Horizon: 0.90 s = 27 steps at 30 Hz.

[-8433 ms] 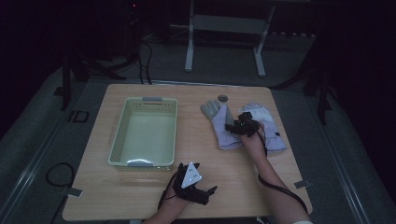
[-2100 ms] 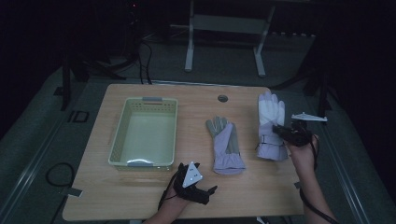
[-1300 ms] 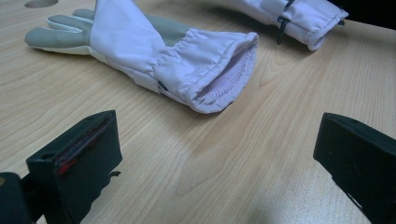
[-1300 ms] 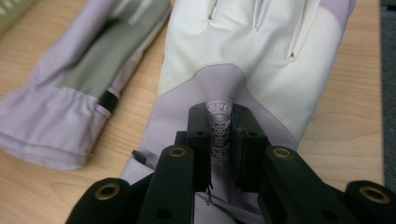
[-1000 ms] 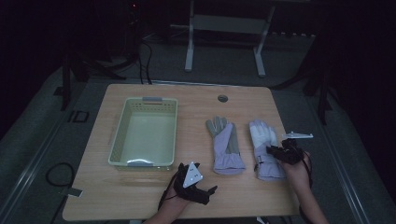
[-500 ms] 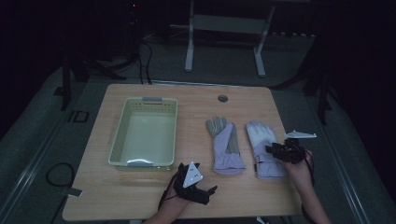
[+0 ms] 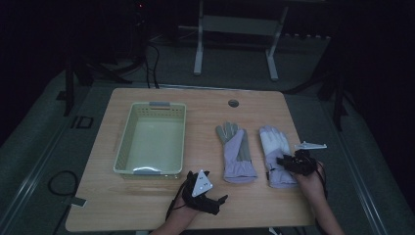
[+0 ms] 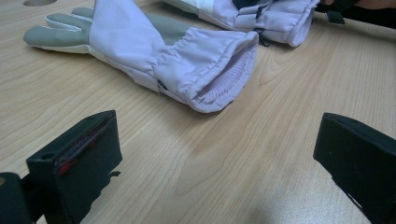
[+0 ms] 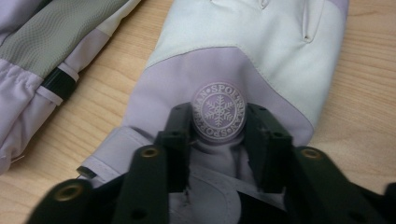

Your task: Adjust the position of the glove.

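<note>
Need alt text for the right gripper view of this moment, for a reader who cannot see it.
The right gripper pinches a fold of a lilac and white glove around its round snowflake badge, on a wooden table. A second glove, lilac and grey, lies beside it at the left.

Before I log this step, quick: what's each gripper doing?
Left gripper: open, holding nothing, resting on the wooden table.
Right gripper: jaws just closing, pinching the fabric of the lilac-and-white snowflake-badged ski glove.
</note>
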Available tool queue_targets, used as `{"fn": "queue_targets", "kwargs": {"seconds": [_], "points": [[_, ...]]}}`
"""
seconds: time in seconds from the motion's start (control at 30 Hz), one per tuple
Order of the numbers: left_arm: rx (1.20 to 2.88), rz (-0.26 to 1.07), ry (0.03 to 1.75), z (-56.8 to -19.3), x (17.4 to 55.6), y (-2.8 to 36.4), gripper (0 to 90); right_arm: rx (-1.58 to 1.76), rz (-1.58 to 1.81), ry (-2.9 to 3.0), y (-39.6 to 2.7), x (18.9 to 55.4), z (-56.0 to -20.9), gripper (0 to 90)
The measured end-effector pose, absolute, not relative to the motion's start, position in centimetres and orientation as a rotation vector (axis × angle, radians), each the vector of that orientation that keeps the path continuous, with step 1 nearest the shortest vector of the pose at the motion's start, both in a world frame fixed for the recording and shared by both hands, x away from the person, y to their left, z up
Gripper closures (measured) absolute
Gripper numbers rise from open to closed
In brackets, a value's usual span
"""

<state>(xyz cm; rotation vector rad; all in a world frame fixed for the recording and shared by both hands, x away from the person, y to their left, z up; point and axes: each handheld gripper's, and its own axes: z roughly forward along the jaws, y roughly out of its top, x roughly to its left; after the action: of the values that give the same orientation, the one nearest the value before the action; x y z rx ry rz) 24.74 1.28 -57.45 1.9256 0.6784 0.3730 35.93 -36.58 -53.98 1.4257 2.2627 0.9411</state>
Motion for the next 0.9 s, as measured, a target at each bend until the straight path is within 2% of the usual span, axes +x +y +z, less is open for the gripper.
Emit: {"fn": "queue_targets", "kwargs": {"seconds": [0.07,0.2,0.53,0.9], "points": [[1.926,0.374,0.678,-57.5,24.7,1.3,1.0,1.431,0.925,2.27,-36.4,35.9,-53.7,74.2],[1.926,0.374,0.68,-57.4,24.7,1.3,1.0,1.439,0.924,2.255,-36.3,35.7,-53.1,78.9],[1.926,0.375,0.68,-57.5,24.7,1.3,1.0,1.437,1.049,2.18,-37.3,34.8,-49.1,80.4],[1.923,0.373,0.683,-57.5,24.8,1.3,1.0,1.368,1.142,2.126,-36.0,34.2,-44.4,80.3]]}}
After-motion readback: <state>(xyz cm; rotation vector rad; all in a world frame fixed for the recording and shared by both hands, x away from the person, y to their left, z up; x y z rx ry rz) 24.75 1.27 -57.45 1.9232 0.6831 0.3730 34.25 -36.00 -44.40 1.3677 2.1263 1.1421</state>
